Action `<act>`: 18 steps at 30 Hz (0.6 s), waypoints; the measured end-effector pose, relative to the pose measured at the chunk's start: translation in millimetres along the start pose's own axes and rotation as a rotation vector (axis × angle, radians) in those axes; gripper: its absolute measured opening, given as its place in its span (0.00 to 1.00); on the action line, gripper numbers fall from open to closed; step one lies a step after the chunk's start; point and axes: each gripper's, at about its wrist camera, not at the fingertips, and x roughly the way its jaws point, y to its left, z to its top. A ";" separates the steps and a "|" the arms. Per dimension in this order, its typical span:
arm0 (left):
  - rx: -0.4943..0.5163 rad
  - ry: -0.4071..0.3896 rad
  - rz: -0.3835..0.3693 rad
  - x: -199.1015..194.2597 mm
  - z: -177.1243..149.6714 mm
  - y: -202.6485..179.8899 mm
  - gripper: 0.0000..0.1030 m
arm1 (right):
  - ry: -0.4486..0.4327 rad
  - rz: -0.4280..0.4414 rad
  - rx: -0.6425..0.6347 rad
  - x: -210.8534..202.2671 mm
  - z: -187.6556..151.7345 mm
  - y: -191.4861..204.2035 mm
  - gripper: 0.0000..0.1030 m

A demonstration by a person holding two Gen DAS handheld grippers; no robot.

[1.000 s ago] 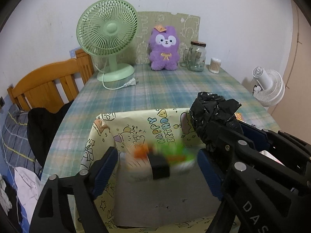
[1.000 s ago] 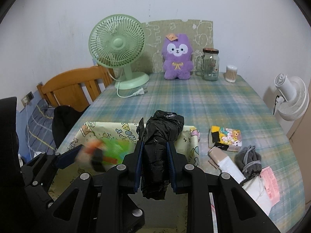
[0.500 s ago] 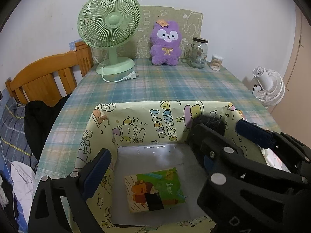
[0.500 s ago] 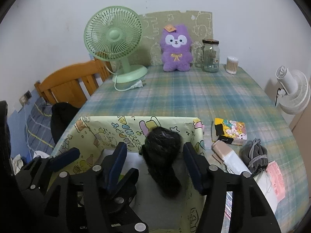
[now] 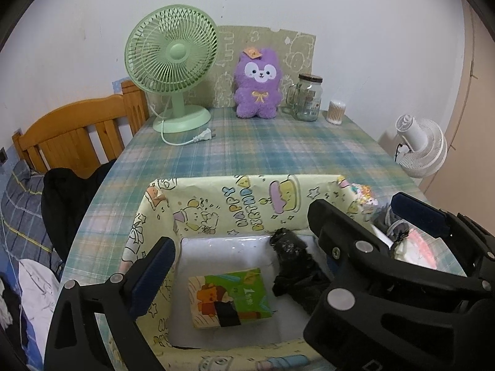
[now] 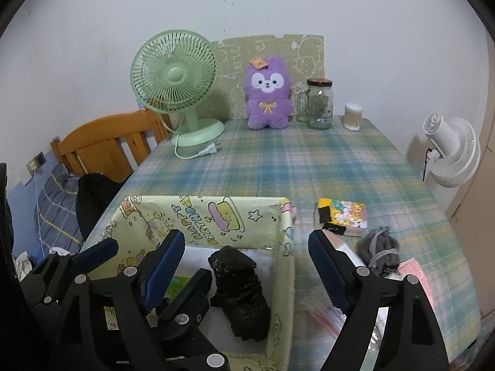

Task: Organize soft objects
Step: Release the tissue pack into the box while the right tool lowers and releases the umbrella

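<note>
Both our grippers, left and right, stand wide open and empty, the right just opened. The black bag lies in the box; withdrawing carelessly could snag its wall.

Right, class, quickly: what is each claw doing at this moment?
Left claw: open, holding nothing.
Right claw: open, jaws just been opening; the black bag bundle lies in the box below, released.

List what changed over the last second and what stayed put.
The right tool has just been opening and let the black bag bundle drop into the box. The green tissue pack, falling earlier, now rests there too. The left tool is open and empty. Everything on the table behind is unchanged.
</note>
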 end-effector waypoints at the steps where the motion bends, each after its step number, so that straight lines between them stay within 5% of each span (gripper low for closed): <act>1: 0.000 -0.006 0.001 -2.6 0.6 -1.6 0.97 | -0.009 0.001 0.001 -3.7 0.6 -1.3 0.83; 18: -0.015 -0.091 -0.001 -34.9 2.4 -34.4 1.00 | -0.095 -0.011 -0.010 -48.3 4.2 -26.8 0.89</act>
